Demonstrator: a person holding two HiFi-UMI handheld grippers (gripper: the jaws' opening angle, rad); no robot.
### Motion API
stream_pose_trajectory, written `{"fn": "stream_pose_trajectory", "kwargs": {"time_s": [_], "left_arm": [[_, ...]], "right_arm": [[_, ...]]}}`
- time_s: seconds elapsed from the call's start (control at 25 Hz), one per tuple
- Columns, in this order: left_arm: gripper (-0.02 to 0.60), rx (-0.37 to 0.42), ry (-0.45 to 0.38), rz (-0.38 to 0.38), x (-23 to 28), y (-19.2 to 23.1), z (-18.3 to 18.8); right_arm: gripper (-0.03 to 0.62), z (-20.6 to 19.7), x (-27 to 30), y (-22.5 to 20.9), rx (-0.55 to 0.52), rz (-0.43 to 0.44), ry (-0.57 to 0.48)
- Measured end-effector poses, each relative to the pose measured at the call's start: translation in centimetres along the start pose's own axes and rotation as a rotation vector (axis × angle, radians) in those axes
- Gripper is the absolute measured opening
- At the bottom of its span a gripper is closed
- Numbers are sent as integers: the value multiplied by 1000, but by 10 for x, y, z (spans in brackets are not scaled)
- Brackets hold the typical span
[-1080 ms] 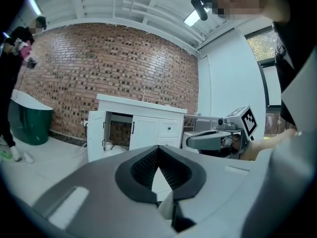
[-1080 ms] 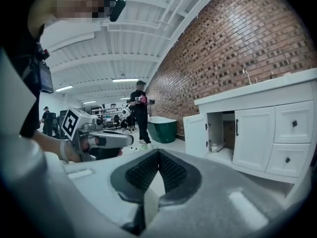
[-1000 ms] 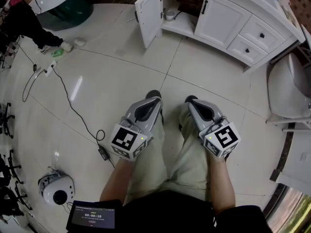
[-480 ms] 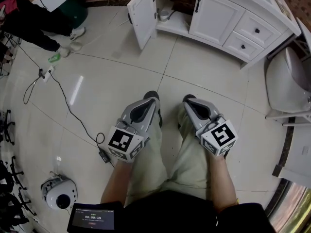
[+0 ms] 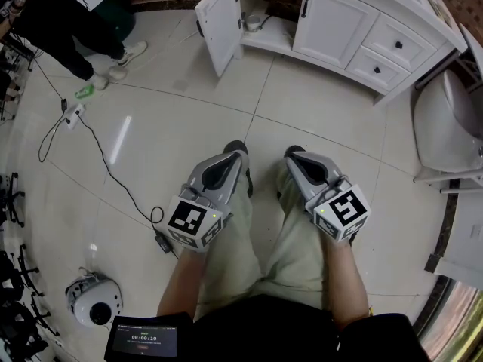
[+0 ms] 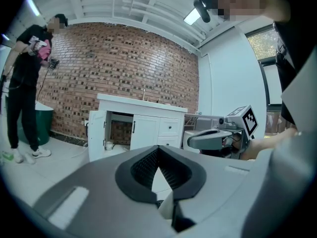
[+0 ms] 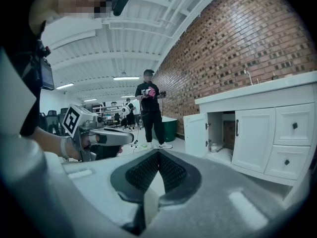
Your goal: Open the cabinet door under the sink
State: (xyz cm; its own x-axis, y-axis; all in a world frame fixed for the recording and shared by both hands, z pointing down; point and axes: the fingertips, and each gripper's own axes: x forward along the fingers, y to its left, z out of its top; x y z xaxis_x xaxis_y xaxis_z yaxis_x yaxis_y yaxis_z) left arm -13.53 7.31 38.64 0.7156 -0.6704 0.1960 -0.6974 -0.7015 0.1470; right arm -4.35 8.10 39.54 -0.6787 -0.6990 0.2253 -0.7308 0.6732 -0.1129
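Note:
The white sink cabinet (image 5: 355, 32) stands at the top of the head view, across the tiled floor from me. Its left door (image 5: 219, 21) is swung wide open, showing a dark interior with a pipe and a small cup; the door beside it (image 5: 332, 23) is closed. My left gripper (image 5: 235, 157) and right gripper (image 5: 296, 157) hover side by side above my knees, far from the cabinet, both shut and empty. The left gripper view shows its jaws (image 6: 158, 150) meeting below the open door (image 6: 96, 128). The right gripper view shows its jaws (image 7: 158, 155) closed, the open door (image 7: 195, 133) beyond.
A person in black (image 5: 56, 21) stands at the upper left near a green bin. A black cable (image 5: 106, 157) and power strip (image 5: 73, 111) lie on the floor on the left. A round white device (image 5: 94, 302) sits lower left. A white chair (image 5: 445, 134) stands at the right.
Both grippers have stayed where they were. The person in black has stepped to the right at the upper left. The head view has shifted slightly.

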Motion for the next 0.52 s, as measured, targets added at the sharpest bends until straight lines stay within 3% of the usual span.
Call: {"fn": "stream_pose_trajectory", "kwargs": {"time_s": [0.52], "left_arm": [[17,-3,0,-3,0,0,0]], "right_arm": [[-9,2,-1,-1,1,0,-6]]}}
